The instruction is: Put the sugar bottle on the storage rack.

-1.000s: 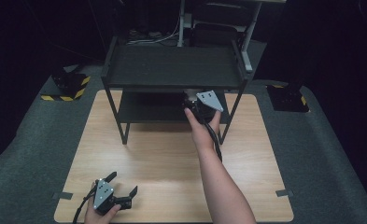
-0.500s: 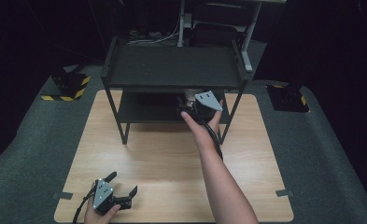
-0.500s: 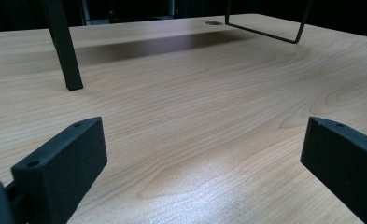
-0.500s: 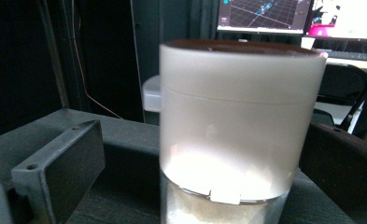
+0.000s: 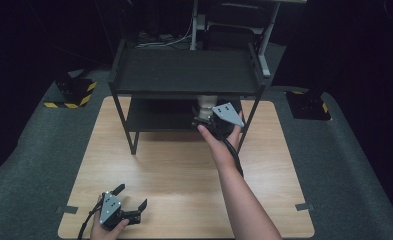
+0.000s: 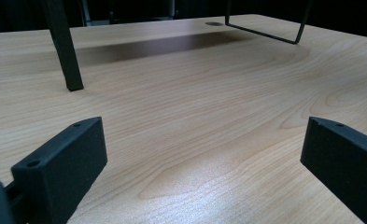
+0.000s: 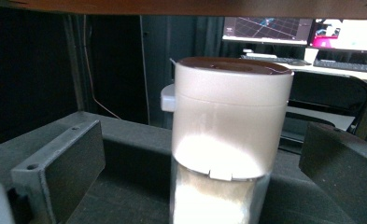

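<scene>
White jar (image 7: 230,140) stands upright on the lower shelf (image 5: 156,120) of the black rack, straight ahead between the right gripper (image 5: 211,117)'s 2 jaws, which have just spread and touch nothing. Well apart, the left gripper (image 5: 131,202) rests spread and empty on the table (image 5: 184,170).

White-lidded container (image 7: 230,140), cylindrical, upright on the lower shelf (image 7: 125,186) of the black rack. Clear lower body with pale powder inside, small tab on the lid's left. It stands between the open jaws of the right gripper (image 7: 204,168), clear of both.
</scene>
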Demonstrator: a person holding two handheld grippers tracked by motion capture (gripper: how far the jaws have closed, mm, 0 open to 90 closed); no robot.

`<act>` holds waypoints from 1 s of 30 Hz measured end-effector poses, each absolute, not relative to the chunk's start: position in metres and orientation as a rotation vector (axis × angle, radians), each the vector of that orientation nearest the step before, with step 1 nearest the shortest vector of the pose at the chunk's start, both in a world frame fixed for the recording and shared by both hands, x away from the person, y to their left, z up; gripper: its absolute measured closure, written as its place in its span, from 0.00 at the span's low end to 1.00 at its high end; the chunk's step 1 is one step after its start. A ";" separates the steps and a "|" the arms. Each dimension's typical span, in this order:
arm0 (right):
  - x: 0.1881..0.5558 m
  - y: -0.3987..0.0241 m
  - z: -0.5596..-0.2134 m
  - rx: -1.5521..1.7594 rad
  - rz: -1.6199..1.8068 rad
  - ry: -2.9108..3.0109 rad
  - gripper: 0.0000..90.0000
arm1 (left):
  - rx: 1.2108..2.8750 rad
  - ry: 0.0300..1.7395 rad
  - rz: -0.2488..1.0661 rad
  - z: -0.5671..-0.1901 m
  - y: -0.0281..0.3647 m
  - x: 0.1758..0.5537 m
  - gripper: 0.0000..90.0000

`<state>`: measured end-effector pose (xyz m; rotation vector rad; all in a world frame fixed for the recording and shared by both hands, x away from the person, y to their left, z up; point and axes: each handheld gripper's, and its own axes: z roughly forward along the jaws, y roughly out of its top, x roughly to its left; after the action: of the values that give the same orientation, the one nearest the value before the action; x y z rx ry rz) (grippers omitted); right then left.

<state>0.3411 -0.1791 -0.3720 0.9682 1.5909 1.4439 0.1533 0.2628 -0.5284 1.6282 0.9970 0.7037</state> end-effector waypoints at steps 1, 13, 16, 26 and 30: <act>0.339 -0.181 -0.373 0.961 1.445 1.589 0.00 | 1.628 0.995 0.704 -0.529 0.263 0.153 0.01; 0.310 -0.203 -0.389 0.923 1.479 1.593 0.00 | 1.629 0.997 0.704 -0.528 0.263 0.153 0.01; 0.300 -0.210 -0.394 0.909 1.492 1.593 0.00 | 1.627 0.997 0.706 -0.529 0.262 0.153 0.01; 0.266 -0.238 -0.418 0.863 1.529 1.622 0.00 | 1.633 0.992 0.713 -0.528 0.261 0.153 0.01; 0.253 -0.250 -0.431 0.861 1.540 1.630 0.00 | 1.635 0.990 0.715 -0.528 0.261 0.153 0.01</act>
<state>0.2533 -0.2500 -0.4309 0.8613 1.6298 1.5402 0.1526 0.2610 -0.5284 1.6345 0.9904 0.7149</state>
